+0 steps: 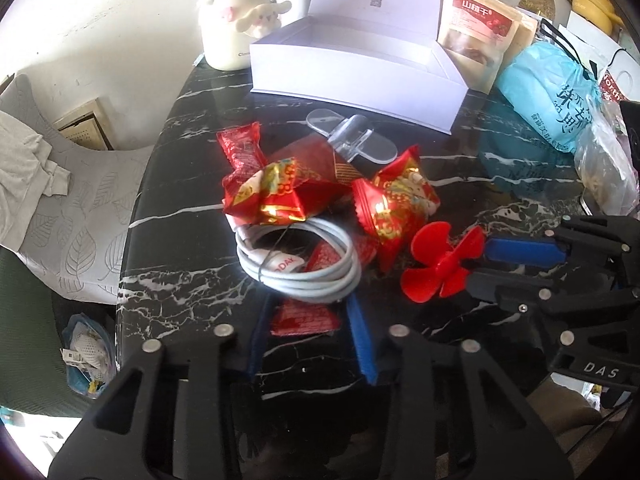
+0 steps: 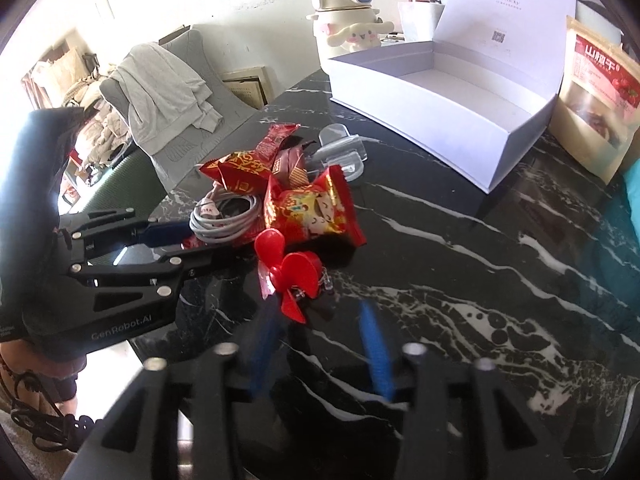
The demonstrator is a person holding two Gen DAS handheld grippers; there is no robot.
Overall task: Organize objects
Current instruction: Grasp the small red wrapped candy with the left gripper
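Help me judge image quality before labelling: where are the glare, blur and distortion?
Left wrist view: wall behind the white kettle is blown out; the open white box bends at the fisheye edge.
Right wrist view: sun glare streaks the black marble table; the right gripper fingertips look smeared; the red propeller stays sharp.

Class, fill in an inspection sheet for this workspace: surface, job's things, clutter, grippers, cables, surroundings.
Surface: black marble table, white veins.
Job's things: red snack packets, red propeller, clear plastic clip, open white box, nothing seen inside it.
Clutter: snack pouch, blue bag, cartoon kettle.
Grippers: left hand-held gripper open over a flat packet; right hand-held gripper open near the propeller.
Cables: coiled white cable, tied.
Surroundings: chair with grey cloth.
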